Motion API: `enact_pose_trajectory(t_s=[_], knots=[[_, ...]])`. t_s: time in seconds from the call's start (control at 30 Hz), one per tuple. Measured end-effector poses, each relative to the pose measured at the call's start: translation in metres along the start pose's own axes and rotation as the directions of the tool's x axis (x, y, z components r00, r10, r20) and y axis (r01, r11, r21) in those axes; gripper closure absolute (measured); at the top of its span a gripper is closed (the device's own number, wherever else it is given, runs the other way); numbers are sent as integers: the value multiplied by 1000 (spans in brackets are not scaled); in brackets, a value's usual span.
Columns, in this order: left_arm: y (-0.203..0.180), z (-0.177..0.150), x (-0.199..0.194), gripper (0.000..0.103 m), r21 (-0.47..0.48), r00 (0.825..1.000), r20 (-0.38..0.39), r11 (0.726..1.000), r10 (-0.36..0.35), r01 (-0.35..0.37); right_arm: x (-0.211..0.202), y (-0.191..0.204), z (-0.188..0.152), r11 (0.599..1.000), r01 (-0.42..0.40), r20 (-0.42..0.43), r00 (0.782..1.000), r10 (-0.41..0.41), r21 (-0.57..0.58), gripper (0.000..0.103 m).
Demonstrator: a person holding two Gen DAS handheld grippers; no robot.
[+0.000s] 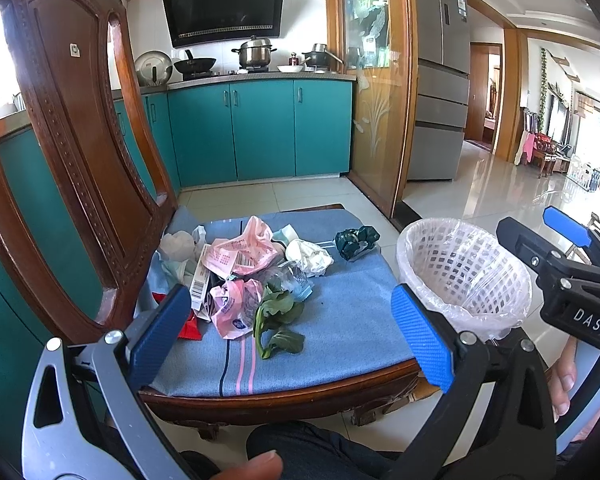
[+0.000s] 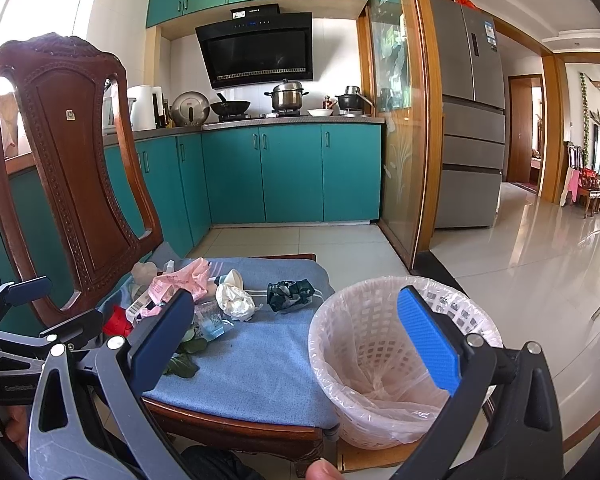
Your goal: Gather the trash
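Observation:
A heap of trash lies on the blue seat cushion point(image 1: 340, 332) of a wooden chair: pink plastic bags point(image 1: 244, 252), a white crumpled wad point(image 1: 310, 257), a dark green wrapper point(image 1: 356, 242), a leafy green stalk point(image 1: 278, 320) and a red scrap point(image 1: 190, 326). A white mesh bin point(image 1: 464, 276) lined with clear plastic stands on the floor right of the chair. My left gripper point(image 1: 292, 328) hangs open in front of the heap, holding nothing. My right gripper point(image 2: 296, 340) is open too, between the cushion point(image 2: 260, 368) and the bin point(image 2: 380, 360). The wad point(image 2: 236, 300) and wrapper point(image 2: 290, 294) lie ahead of it.
The carved chair back point(image 1: 72, 128) rises at the left. Teal kitchen cabinets point(image 1: 260, 132) with pots on the counter stand behind, a glass sliding door point(image 1: 376, 92) and a grey fridge point(image 1: 440, 80) to the right. Glossy tiled floor point(image 1: 480, 188) stretches beyond the bin.

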State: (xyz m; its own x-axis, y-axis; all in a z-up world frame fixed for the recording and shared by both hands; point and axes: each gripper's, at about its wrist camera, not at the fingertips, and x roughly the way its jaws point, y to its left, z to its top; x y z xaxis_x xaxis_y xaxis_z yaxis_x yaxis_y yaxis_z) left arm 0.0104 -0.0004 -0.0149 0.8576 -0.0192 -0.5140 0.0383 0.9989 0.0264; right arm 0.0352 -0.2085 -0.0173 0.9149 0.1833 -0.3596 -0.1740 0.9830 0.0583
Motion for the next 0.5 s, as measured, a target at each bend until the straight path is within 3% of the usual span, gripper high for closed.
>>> enact_pose_trajectory(t_s=[0.5], knots=[[3,3,1,3,-8,1000,-16,1000,1,-1,4,-1,0,1000,-9,-11,1000,9,6,3]])
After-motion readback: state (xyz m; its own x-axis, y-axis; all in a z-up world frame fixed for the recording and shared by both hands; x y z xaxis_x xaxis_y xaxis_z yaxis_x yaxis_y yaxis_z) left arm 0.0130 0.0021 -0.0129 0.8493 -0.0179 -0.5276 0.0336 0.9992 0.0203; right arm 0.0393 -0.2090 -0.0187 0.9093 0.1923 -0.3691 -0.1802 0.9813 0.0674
